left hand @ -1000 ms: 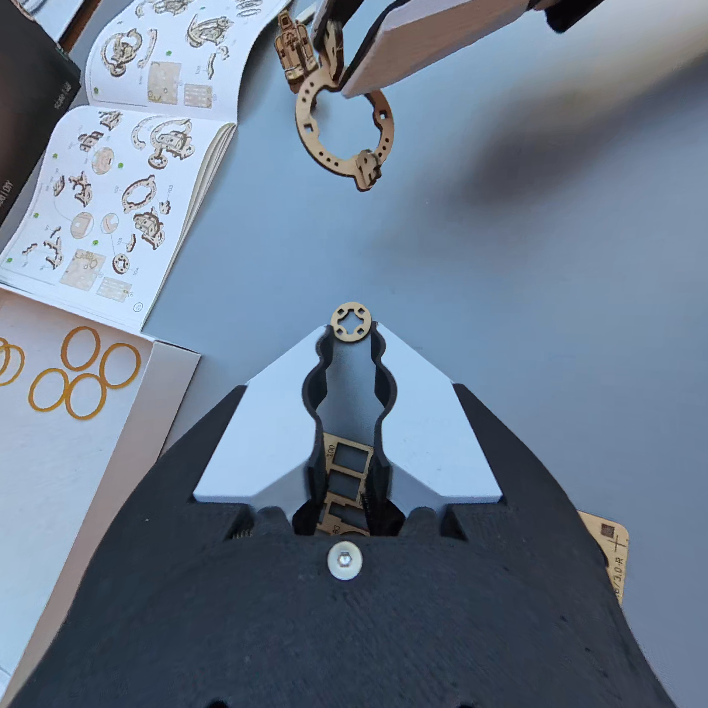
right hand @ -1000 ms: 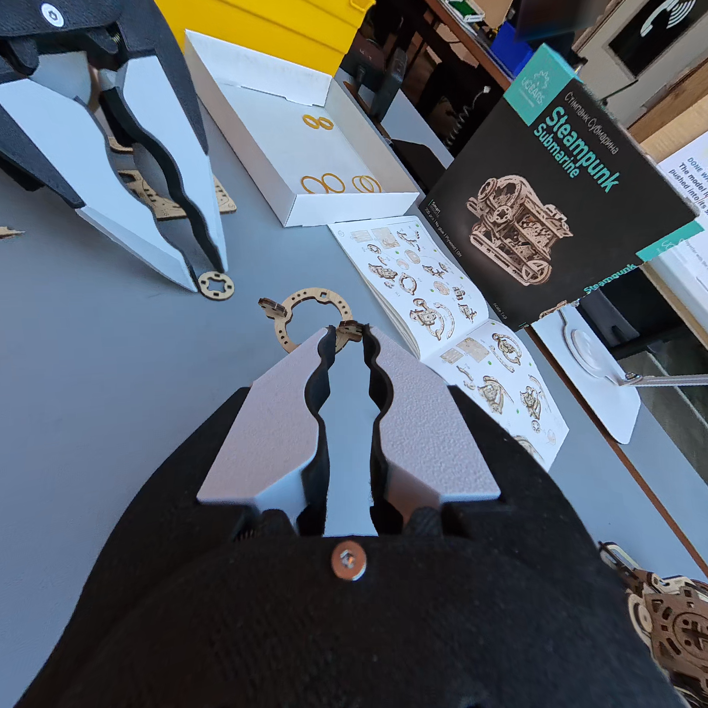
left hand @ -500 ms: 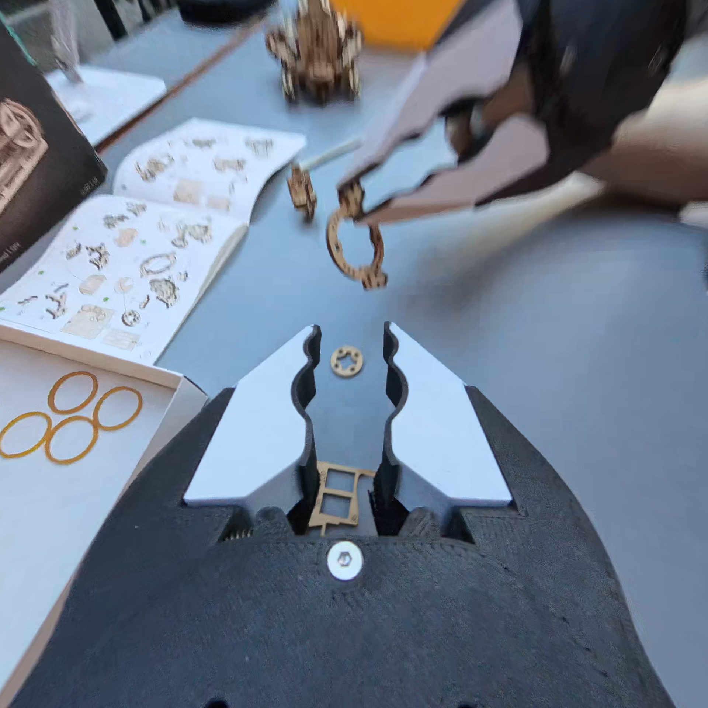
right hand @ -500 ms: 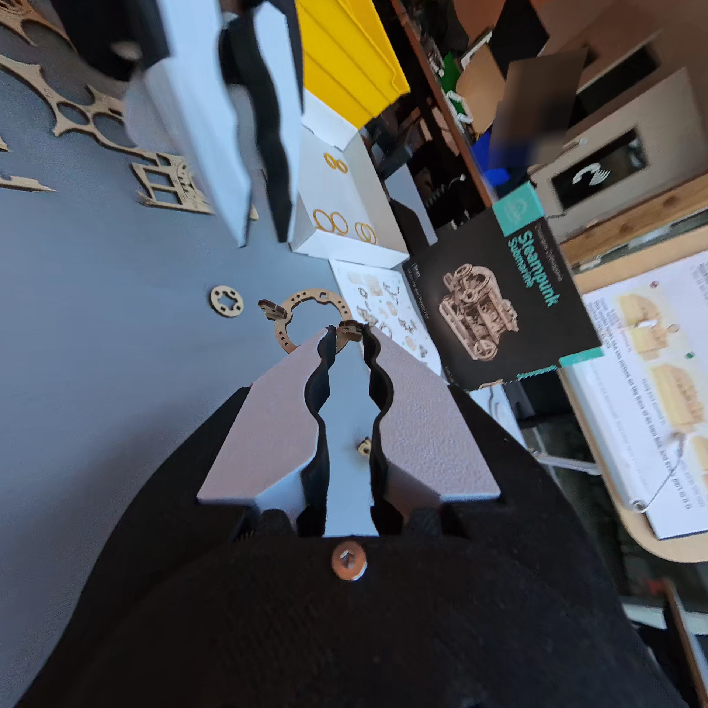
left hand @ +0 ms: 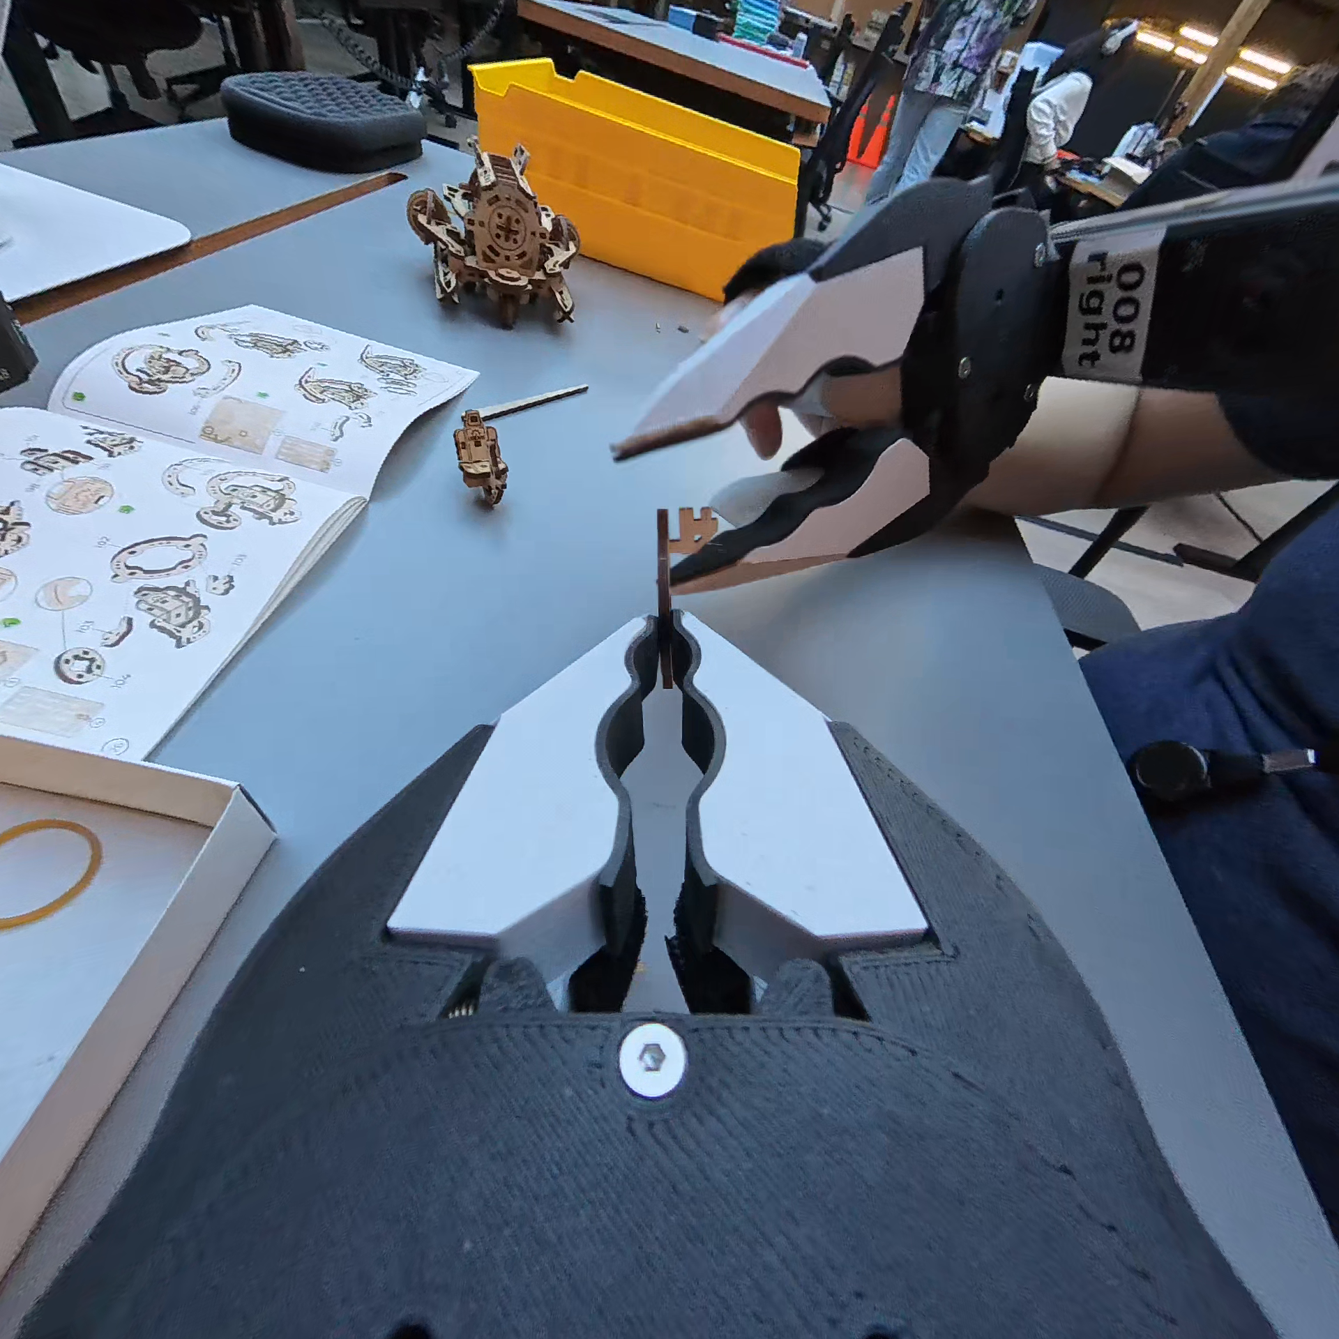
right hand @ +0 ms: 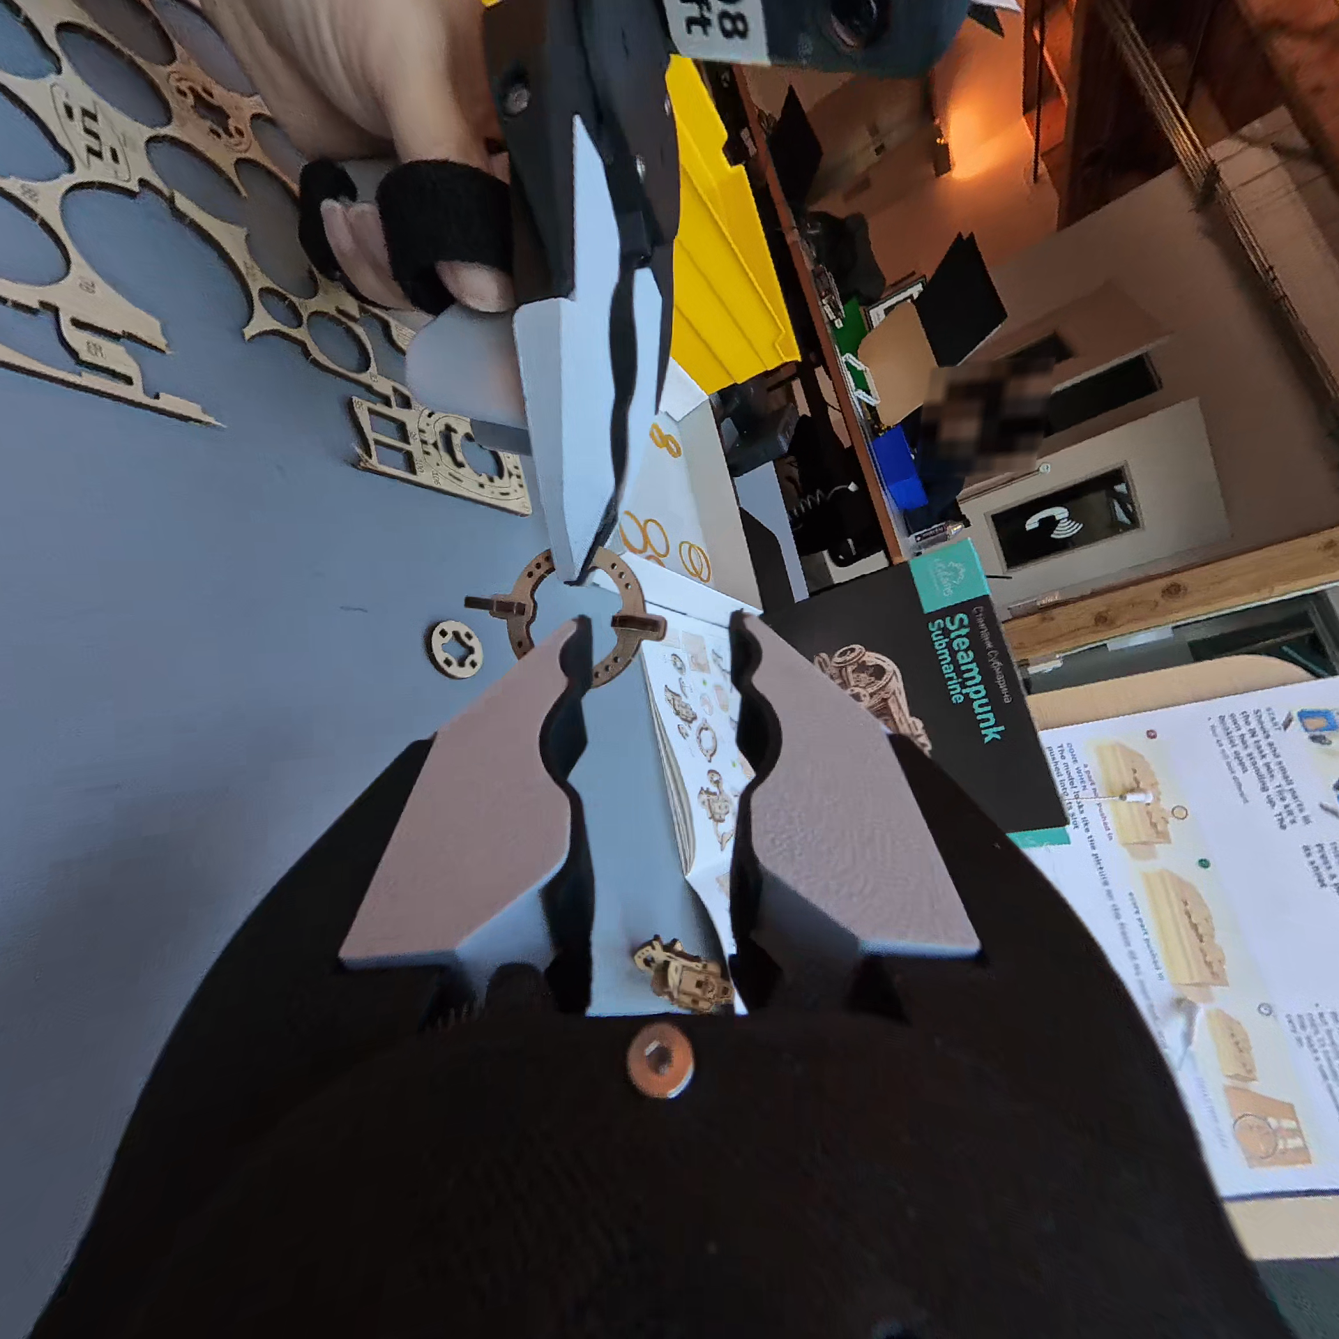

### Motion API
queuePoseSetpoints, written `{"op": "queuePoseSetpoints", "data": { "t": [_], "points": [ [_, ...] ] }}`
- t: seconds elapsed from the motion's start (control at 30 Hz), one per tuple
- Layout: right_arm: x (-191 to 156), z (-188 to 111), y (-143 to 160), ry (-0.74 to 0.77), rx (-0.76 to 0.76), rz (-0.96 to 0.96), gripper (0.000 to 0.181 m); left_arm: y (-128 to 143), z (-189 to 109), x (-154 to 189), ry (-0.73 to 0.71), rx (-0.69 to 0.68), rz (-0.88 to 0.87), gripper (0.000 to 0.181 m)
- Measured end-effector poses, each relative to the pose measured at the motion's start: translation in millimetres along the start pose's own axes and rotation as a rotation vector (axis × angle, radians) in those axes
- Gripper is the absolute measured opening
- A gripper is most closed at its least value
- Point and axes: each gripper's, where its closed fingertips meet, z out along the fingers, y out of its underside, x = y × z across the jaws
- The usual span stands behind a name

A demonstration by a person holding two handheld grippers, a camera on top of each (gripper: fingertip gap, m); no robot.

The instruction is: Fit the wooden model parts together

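Observation:
My left gripper [left hand: 663, 624] is shut on a thin wooden ring [left hand: 662, 580], seen edge-on, and holds it upright above the grey table [left hand: 435, 616]. In the right wrist view the left gripper [right hand: 580, 572] pinches the ring's [right hand: 525, 623] upper rim from above. My right gripper [right hand: 658, 627] is open. One of the ring's tabs [right hand: 637, 623] lies between its fingers, and neither pad presses on it. In the left wrist view the right gripper [left hand: 645, 514] stands open beside the ring. A small wooden disc [right hand: 454, 650] with a cross-shaped hole lies on the table.
An open instruction booklet [left hand: 217, 449], a white box [left hand: 239, 833] with rubber bands, a small wooden sub-assembly [left hand: 478, 456], a built wooden model [left hand: 500, 246] and a yellow bin [left hand: 637, 167] are on the table. Punched-out wooden sheets [right hand: 145, 217] and a black box [right hand: 927, 688] show too. My left and right fingertips are right by each other.
My left gripper let go of the small disc, which now lies on the table, then shut on the ring. My right gripper, which held the ring, has opened.

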Motion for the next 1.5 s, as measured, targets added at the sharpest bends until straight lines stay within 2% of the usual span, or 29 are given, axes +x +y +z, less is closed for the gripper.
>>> {"op": "queuePoseSetpoints", "data": {
  "t": [0.07,0.13,0.27,0.3,0.37,0.43,0.5,0.57,0.6,0.67,0.7,0.77,0.8,0.87,0.93,1.03,1.1,1.2,1.3,1.33,1.37,1.43,1.5],
  "points": [
    [-1.2,-2.9,4.7,-0.027,-0.006,0.080,0.038,1.1,-0.7,-2.4,-0.018,-0.001,0.027,0.000],
    [4.6,-9.7,8.5,-0.044,0.024,0.257,0.039,0.6,-3.0,-2.2,-0.009,0.008,0.027,0.000],
    [-8.0,-8.3,17.7,-0.334,0.079,0.915,0.040,-8.2,-9.1,-3.8,-0.014,0.064,0.054,0.000],
    [-10.6,-5.1,25.1,-0.373,0.044,1.066,0.034,-10.1,-11.2,-7.3,-0.039,0.070,0.061,0.000],
    [-10.4,-3.6,28.5,-0.351,0.047,1.181,0.023,-14.9,-19.8,-19.9,-0.134,0.083,0.065,0.000],
    [-19.7,3.5,39.6,-0.239,-0.079,1.157,0.033,-28.0,-35.8,-30.2,-0.238,0.151,0.081,0.000],
    [-43.1,14.1,41.5,-0.222,-0.242,1.116,0.043,-39.8,-52.3,-34.0,-0.312,0.213,0.104,0.000],
    [-67.5,24.2,35.3,-0.241,-0.341,1.147,0.049,-48.7,-64.4,-34.4,-0.362,0.262,0.123,0.000],
    [-74.9,29.1,32.3,-0.239,-0.361,1.149,0.047,-51.9,-67.7,-32.7,-0.368,0.281,0.129,0.000],
    [-75.8,34.4,40.4,-0.163,-0.435,1.016,0.030,-54.9,-70.7,-29.6,-0.368,0.303,0.125,0.000],
    [-74.5,35.9,42.9,-0.137,-0.463,0.960,0.030,-55.2,-71.1,-28.2,-0.366,0.307,0.123,0.000],
    [-76.9,41.7,37.8,-0.158,-0.464,0.993,0.028,-56.2,-71.1,-24.8,-0.358,0.312,0.124,0.000],
    [-76.3,44.3,37.1,-0.164,-0.462,1.001,0.022,-57.6,-71.3,-23.6,-0.357,0.318,0.125,0.000],
    [-78.9,46.5,33.1,-0.228,-0.440,0.994,0.020,-59.4,-70.6,-20.6,-0.342,0.327,0.125,0.000],
    [-86.5,43.7,21.7,-0.406,-0.358,0.966,0.020,-61.4,-71.0,-18.8,-0.343,0.337,0.130,0.000],
    [-108.8,14.7,0.0,-0.844,-0.118,0.691,0.020,-68.8,-74.8,-17.1,-0.382,0.371,0.151,0.000],
    [-114.1,-6.9,3.2,-1.002,0.023,0.458,0.021,-72.4,-74.8,-15.5,-0.418,0.372,0.176,0.000],
    [-113.0,-20.5,9.7,-1.181,0.089,0.407,0.021,-72.6,-70.1,-13.3,-0.477,0.351,0.215,0.000],
    [-110.2,-22.1,14.3,-1.207,0.096,0.357,0.021,-63.8,-59.1,-19.3,-0.547,0.286,0.111,0.000],
    [-107.7,-21.9,14.3,-1.191,0.090,0.364,0.032,-58.8,-54.4,-17.7,-0.565,0.261,0.073,0.000],
    [-101.3,-20.7,12.4,-1.152,0.093,0.403,0.043,-53.3,-49.7,-14.4,-0.581,0.241,0.049,0.000],
    [-77.3,-22.3,2.3,-1.051,0.140,0.545,0.048,-39.8,-40.8,-7.4,-0.620,0.203,0.028,0.000],
    [-38.9,-18.3,-7.0,-0.868,0.197,0.730,0.043,-29.2,-30.0,2.4,-0.625,0.174,0.056,0.000]
  ]
}}
